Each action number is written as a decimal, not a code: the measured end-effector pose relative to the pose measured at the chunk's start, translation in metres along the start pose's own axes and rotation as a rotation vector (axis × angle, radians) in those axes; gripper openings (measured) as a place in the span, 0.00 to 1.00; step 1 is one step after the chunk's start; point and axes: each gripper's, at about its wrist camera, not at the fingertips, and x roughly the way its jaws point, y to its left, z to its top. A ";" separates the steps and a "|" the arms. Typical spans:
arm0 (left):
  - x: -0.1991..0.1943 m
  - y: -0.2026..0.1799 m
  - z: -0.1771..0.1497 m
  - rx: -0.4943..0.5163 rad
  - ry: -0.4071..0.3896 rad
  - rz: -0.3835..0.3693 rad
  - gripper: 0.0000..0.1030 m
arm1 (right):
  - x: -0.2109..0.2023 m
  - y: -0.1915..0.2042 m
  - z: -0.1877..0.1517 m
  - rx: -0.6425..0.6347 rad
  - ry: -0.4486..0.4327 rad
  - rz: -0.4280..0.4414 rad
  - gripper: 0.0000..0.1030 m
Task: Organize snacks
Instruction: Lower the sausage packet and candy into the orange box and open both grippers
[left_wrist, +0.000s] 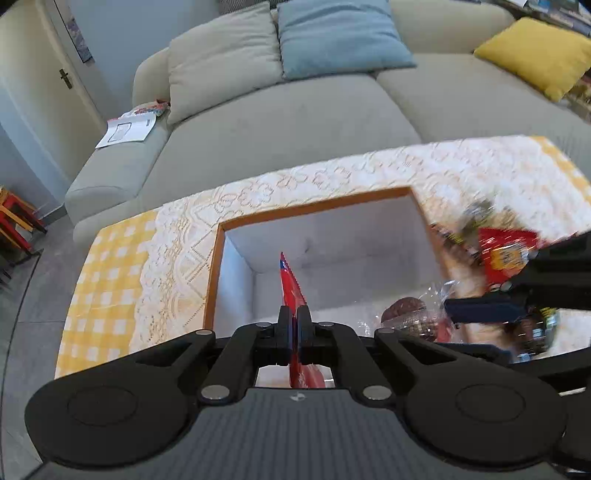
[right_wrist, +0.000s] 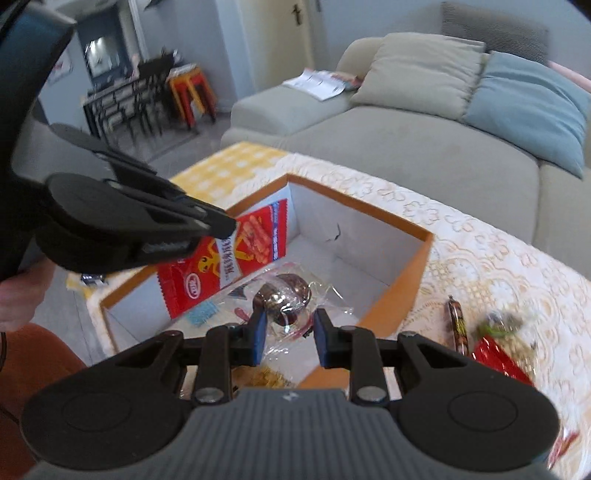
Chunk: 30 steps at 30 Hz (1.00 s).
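Pinching red snack packet (left_wrist: 291, 291) over box (left_wrist: 218, 258), left gripper (left_wrist: 294, 321).

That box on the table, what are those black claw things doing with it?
A person is tidying snacks into the box. The left gripper is shut on a red snack packet, holding it over the open box. The right gripper is open, just above a clear-wrapped chocolate treat lying in the box. More snacks lie on the lace tablecloth beside the box.
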 end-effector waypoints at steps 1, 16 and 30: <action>0.007 0.002 0.000 -0.002 0.005 0.005 0.02 | 0.008 0.002 0.004 -0.019 0.015 -0.007 0.24; 0.073 0.019 -0.009 -0.044 0.082 0.023 0.05 | 0.088 -0.002 0.023 -0.153 0.203 -0.067 0.24; 0.059 0.018 -0.009 -0.082 0.065 0.026 0.41 | 0.109 0.001 0.024 -0.155 0.253 -0.059 0.26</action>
